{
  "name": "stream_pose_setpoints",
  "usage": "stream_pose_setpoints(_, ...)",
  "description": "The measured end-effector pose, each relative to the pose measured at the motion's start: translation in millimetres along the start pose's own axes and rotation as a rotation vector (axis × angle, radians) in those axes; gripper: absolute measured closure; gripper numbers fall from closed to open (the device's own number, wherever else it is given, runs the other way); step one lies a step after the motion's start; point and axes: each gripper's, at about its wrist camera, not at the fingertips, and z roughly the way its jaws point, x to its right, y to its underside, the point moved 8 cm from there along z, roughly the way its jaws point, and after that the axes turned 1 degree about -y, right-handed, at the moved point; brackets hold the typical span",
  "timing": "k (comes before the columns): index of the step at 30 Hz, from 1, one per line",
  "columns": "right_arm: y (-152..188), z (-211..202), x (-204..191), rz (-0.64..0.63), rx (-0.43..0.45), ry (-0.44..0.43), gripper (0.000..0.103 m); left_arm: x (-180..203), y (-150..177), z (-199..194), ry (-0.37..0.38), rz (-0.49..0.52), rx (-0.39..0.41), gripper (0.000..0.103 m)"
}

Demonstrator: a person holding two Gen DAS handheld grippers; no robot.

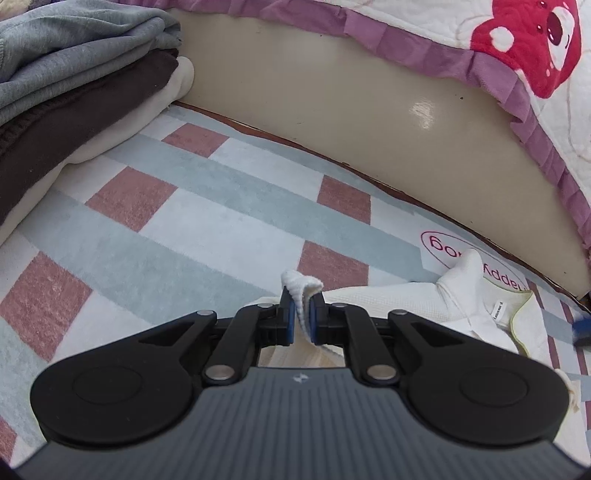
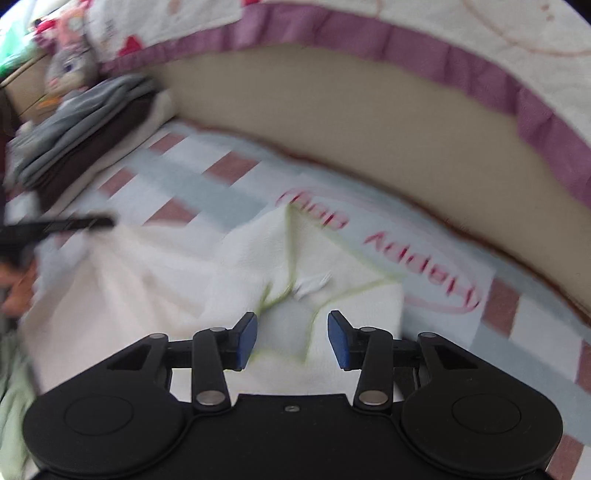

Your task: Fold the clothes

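While the left claw (image 1: pixel 302 317) pinches the white garment (image 1: pixel 406 306) and the right claw (image 2: pixel 291 338) sits spread, I'd pull that corner taut first.

Rumpled white garment (image 2: pixel 184 280) on rug (image 1: pixel 221 206)

A checked rug (image 1: pixel 207 221) in pale blue, white and dusty red squares covers the floor, with a red oval of lettering (image 2: pixel 376 243) printed on it. Along its far edge runs the beige side of a bed (image 1: pixel 369 122). Over that hangs a white quilt (image 1: pixel 461 22) with a purple frilled border and a red bear picture (image 1: pixel 532 44). A blurred soft toy (image 2: pixel 66 70) sits at the far left.
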Motion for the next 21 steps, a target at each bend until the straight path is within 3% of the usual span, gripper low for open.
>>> stream_pose_setpoints(1,8,-2,-6,-0.025,-0.025,-0.037,0.056,0,0,0,0.004,-0.002,-0.001,0.095)
stream_pose_setpoints(2,14,-1,-11,-0.073,-0.042,-0.016,0.056,0,0,0,0.009,-0.004,-0.003,0.095)
stream_pose_setpoints(5,33,12,-17,-0.206,-0.091,0.093,0.056,-1,0,1,0.02,-0.005,-0.012,0.095)
stream_pose_setpoints(7,44,30,-9,-0.257,-0.154,0.172,0.059,4,1,3,0.012,0.054,-0.027,0.097)
stream_pose_setpoints(8,47,35,-5,-0.269,-0.157,0.187,0.086,8,2,4,0.004,0.093,-0.034,0.1)
stream_pose_setpoints(9,49,39,0,-0.279,-0.157,0.2,0.103,12,3,5,-0.004,0.132,-0.042,0.1)
stream_pose_setpoints(11,41,30,11,-0.227,-0.064,0.167,0.101,18,3,5,-0.016,0.198,-0.05,0.1)
stream_pose_setpoints(14,25,7,38,-0.151,0.042,0.196,0.101,17,-19,-6,-0.014,0.16,0.002,0.1)
stream_pose_setpoints(19,15,4,73,-0.015,0.032,0.243,0.101,18,-45,4,-0.024,0.038,0.003,0.1)
stream_pose_setpoints(21,15,15,77,0.011,-0.006,0.293,0.1,16,-37,16,-0.07,0.042,-0.011,0.095)
